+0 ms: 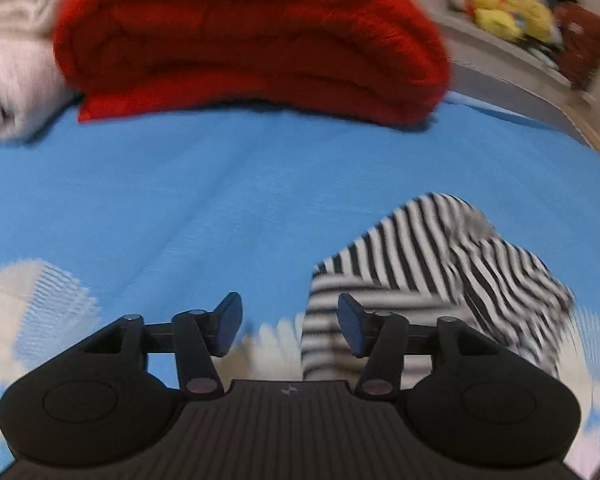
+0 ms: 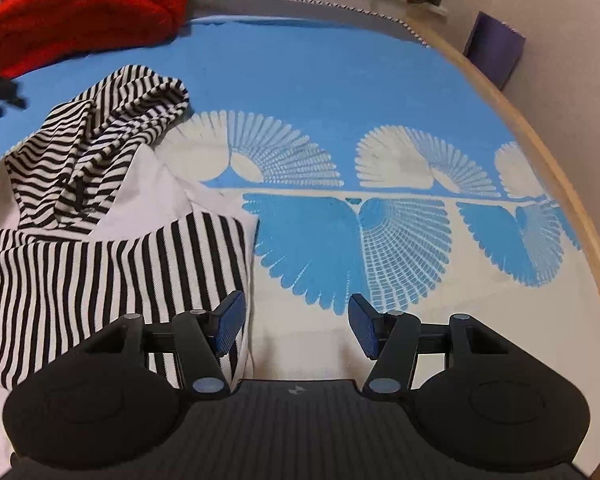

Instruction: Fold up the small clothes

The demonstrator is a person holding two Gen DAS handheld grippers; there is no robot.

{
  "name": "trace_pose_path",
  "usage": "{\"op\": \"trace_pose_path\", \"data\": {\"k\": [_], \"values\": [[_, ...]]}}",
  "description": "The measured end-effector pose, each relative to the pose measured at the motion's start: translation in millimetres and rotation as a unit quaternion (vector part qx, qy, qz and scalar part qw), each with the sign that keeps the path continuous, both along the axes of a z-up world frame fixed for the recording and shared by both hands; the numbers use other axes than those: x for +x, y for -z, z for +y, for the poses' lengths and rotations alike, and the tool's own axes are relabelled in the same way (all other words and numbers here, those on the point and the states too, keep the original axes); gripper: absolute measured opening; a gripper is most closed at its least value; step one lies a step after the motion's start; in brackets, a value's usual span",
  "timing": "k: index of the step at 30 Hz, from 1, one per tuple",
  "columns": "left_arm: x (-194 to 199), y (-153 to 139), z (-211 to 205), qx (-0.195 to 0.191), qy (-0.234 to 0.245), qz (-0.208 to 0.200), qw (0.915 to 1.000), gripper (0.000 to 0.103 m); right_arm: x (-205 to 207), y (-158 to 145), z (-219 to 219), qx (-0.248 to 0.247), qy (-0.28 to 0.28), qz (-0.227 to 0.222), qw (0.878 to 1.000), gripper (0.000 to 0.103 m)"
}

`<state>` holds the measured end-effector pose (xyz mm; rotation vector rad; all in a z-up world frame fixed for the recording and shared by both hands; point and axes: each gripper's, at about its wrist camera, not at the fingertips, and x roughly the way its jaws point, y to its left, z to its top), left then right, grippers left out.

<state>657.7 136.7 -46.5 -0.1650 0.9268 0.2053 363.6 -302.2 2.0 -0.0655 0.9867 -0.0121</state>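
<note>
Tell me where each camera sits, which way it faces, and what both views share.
Left wrist: on the left gripper, angled down at the blue sheet; open fingers show.
Right wrist: on the right gripper, angled down beside the striped garment; open fingers show.
Shared: striped garment, red blanket, blue sheet.

Home bedroom: bed under a blue sheet [image 2: 320,72] with white fan print, wooden bed edge [image 2: 548,160] against a pale wall, folded red blanket [image 1: 252,40], yellow soft toys [image 1: 504,8] on a ledge behind the bed
</note>
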Motion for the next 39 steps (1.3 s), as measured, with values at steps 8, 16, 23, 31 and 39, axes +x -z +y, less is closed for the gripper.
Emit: {"op": "trace_pose_path", "data": {"k": [8, 16, 23, 31, 39], "values": [[66, 45, 12, -0.047, -0.037, 0.043, 0.9973, 0.076, 8, 7, -6, 0.017, 0.000, 0.013, 1.000, 0.059], [81, 52, -26, 0.006, 0.040, 0.026, 0.9988, 0.049, 11, 12, -11, 0.021, 0.006, 0.020, 1.000, 0.059], [66, 17, -52, 0.035, 0.092, -0.011, 0.9951, 0.004, 11, 7, -13, 0.025, 0.011, 0.016, 1.000, 0.059], [-98, -68, -98, 0.089, 0.303, -0.143, 0.9380, 0.003, 9, -16, -22, 0.050, 0.026, -0.012, 0.998, 0.059], [-359, -64, -91, 0.042, 0.546, -0.022, 0.8366, 0.001, -7, -43, -24, 0.084, 0.029, -0.050, 0.995, 0.059]]}}
